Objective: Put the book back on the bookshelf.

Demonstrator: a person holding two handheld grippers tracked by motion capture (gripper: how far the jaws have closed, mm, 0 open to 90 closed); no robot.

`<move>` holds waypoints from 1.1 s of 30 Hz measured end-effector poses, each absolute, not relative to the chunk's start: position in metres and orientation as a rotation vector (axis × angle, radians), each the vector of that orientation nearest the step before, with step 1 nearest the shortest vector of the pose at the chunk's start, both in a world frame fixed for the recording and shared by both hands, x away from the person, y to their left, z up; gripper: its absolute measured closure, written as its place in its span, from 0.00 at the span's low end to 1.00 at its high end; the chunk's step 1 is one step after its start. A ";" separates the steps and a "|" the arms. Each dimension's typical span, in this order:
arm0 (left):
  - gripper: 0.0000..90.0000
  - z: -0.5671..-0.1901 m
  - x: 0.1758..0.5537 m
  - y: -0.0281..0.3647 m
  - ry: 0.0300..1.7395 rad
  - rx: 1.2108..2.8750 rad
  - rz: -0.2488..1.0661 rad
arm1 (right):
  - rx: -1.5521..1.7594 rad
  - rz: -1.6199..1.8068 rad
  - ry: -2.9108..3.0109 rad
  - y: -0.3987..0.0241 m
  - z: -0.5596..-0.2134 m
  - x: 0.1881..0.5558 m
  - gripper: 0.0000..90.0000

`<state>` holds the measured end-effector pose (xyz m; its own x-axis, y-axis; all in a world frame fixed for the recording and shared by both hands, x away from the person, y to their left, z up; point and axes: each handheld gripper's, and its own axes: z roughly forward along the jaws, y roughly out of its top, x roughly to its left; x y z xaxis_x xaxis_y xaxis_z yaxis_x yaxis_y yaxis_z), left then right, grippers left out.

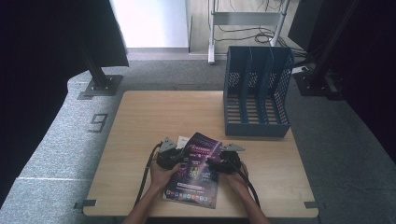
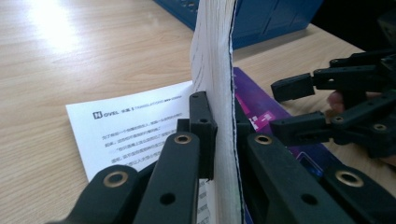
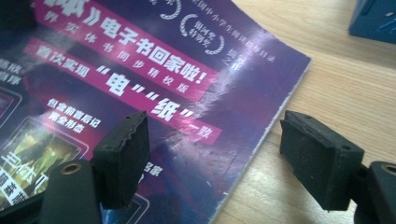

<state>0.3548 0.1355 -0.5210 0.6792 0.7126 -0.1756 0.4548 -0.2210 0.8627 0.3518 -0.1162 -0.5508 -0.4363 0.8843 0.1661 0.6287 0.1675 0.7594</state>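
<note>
A purple magazine with Chinese print lies near the table's front edge. My left gripper is at its left side, shut on its lifted edge. In the left gripper view the white page edges stand upright, pinched between the two black pads of my left gripper. My right gripper hovers at the magazine's right side. Seen from the right gripper view, my right gripper is open, one pad over the purple cover and the other over bare wood past its edge. The right gripper also appears open in the left gripper view.
A white printed sheet lies on the wooden table under the magazine's left side. A blue file rack with three slots stands at the back right. Cables trail from both grippers toward the front edge.
</note>
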 end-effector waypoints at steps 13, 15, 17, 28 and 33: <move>0.96 -0.512 0.347 0.135 0.859 1.835 0.327 | 1.471 1.208 2.082 -0.124 -0.546 0.352 0.26; 0.96 -0.510 0.346 0.136 0.855 1.824 0.324 | 1.473 1.213 2.081 -0.125 -0.546 0.352 0.26; 0.96 -0.509 0.345 0.136 0.853 1.821 0.324 | 1.478 1.219 2.080 -0.126 -0.546 0.352 0.26; 0.96 -0.497 0.337 0.134 0.802 1.814 0.355 | 1.471 1.254 2.072 -0.128 -0.543 0.354 0.25; 0.96 -0.491 0.333 0.135 0.787 1.803 0.359 | 1.463 1.284 2.069 -0.130 -0.541 0.355 0.25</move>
